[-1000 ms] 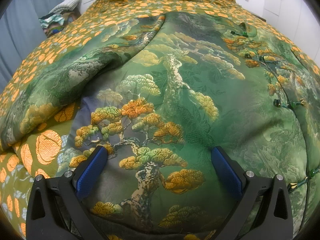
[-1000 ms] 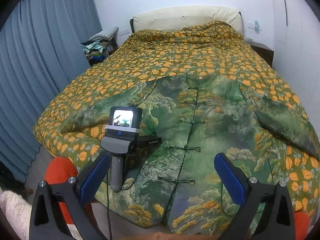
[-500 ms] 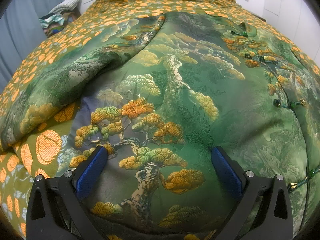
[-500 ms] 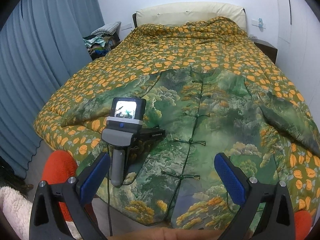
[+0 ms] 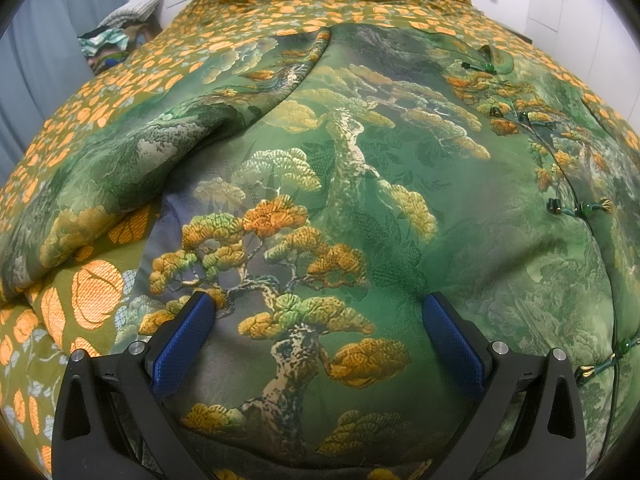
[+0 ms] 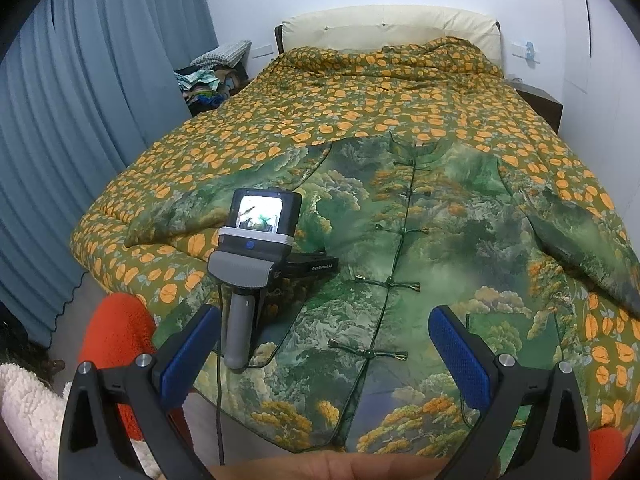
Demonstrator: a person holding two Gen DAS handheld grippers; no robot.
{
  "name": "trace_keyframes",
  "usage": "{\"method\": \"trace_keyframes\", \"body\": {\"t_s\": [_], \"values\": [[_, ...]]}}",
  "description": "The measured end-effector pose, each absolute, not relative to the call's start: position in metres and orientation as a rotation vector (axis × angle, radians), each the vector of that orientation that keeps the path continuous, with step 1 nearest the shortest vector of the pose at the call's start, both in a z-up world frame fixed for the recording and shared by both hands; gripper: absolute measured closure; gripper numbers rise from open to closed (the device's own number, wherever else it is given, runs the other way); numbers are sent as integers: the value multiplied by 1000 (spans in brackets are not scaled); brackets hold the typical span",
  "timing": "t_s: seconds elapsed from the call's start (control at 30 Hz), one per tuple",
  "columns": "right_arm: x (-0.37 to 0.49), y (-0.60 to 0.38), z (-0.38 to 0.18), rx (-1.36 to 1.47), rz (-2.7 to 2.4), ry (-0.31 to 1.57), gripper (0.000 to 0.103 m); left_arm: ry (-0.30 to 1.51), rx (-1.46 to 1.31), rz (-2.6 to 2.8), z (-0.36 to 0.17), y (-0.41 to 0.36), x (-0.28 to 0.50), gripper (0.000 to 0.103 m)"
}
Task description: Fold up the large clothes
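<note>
Right wrist view showed your green brocade jacket (image 6: pixel 420 240) spread front-up on the bed (image 6: pixel 340 92), over the orange-leaf quilt (image 6: pixel 280 120), with its knot-button placket running down the middle and the collar pointing toward the cream headboard (image 6: pixel 392 28). Your right gripper (image 6: pixel 324 332) hung above the jacket's lower hem with its jaws wide apart and nothing between them. You had the left gripper (image 6: pixel 256 248) low over the jacket's panel on the curtain side of the placket; its small screen faced the right camera and a cable dropped from its handle. An orange fleecy sleeve (image 6: pixel 116 336) showed beside it.

From the left wrist view, your left gripper (image 5: pixel 316 312) sat close above the pine-tree pattern of the jacket (image 5: pixel 340 200), jaws spread wide and empty, whether the tips touched the cloth could not be told. One sleeve (image 5: pixel 132 172) lay bunched toward the blue curtain (image 6: pixel 80 120). A pile of clothes (image 6: pixel 208 80) sat beside the headboard.
</note>
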State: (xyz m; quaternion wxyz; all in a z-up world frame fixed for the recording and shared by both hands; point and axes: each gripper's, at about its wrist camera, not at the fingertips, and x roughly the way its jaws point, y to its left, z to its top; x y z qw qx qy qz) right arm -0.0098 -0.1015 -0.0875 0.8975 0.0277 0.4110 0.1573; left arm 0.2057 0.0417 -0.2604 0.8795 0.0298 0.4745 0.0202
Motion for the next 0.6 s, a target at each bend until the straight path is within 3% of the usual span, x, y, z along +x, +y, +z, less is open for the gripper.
{"method": "trace_keyframes", "body": {"t_s": [0.6], "values": [[-6,-97,-100,55,339,867,1,989,63,42,-260,42,206,0]]}}
